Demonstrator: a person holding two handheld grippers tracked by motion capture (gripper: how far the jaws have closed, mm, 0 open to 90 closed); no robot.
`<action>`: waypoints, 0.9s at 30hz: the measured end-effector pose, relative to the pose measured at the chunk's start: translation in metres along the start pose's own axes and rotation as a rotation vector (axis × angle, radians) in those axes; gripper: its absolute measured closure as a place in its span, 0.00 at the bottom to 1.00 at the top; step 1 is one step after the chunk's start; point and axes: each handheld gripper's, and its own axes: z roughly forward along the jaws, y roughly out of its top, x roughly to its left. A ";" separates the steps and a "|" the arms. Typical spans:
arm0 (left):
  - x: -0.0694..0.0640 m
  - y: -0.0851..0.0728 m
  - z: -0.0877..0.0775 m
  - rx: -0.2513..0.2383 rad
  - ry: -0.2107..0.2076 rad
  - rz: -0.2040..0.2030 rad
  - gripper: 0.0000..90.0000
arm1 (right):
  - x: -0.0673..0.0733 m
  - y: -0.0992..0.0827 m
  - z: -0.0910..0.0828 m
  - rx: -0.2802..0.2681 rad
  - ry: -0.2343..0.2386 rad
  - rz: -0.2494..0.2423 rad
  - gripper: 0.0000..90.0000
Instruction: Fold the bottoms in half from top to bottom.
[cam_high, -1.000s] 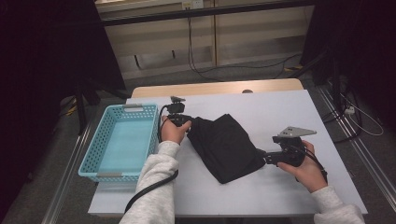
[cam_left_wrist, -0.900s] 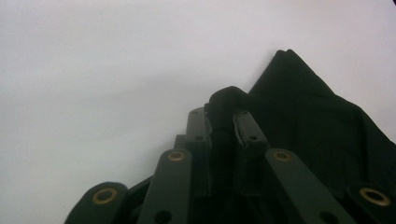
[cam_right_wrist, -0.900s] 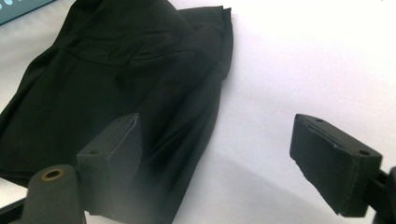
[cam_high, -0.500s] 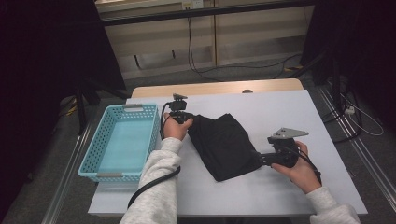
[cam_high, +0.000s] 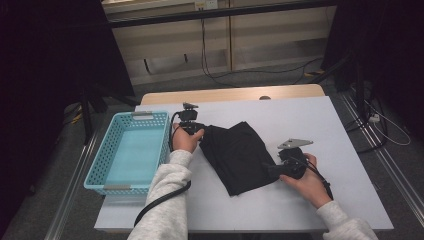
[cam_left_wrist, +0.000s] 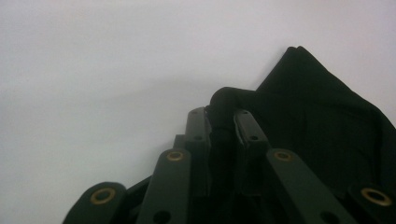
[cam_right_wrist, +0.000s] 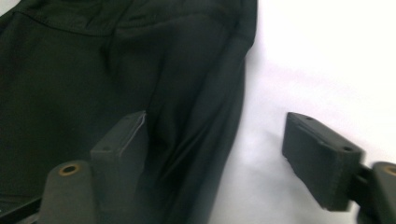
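Note:
A black cloth (cam_high: 240, 157) lies folded and crumpled in the middle of the white table (cam_high: 305, 115). My left gripper (cam_high: 201, 131) is at the cloth's far left corner. In the left gripper view it (cam_left_wrist: 223, 116) is shut on a bunched fold of the cloth (cam_left_wrist: 317, 116). My right gripper (cam_high: 268, 170) lies low at the cloth's right edge. In the right gripper view its jaws (cam_right_wrist: 217, 119) stand wide and have just been closing. The edge of the cloth (cam_right_wrist: 70, 70) lies between them, and one fingertip (cam_right_wrist: 317, 149) rests over bare table, not pressing on the cloth.
A light blue plastic basket (cam_high: 100, 165) stands empty at the table's left side, close to my left forearm. Bare tabletop stretches to the right and behind the cloth. Dark stands and cables are on the floor beyond the table.
My right hand has slid left and lower, so its jaws now straddle the cloth's right edge. The left hand and the cloth corner it holds have stayed still.

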 end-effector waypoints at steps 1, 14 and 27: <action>0.000 0.000 0.000 -0.002 0.000 0.001 0.87 | 0.000 -0.001 0.000 -0.010 -0.001 0.009 0.30; 0.004 -0.004 -0.004 0.012 -0.019 -0.009 0.87 | 0.002 -0.007 -0.006 -0.031 0.129 0.097 0.88; 0.003 -0.020 -0.014 0.005 0.006 0.015 0.64 | 0.008 -0.016 -0.025 -0.049 0.087 0.057 0.82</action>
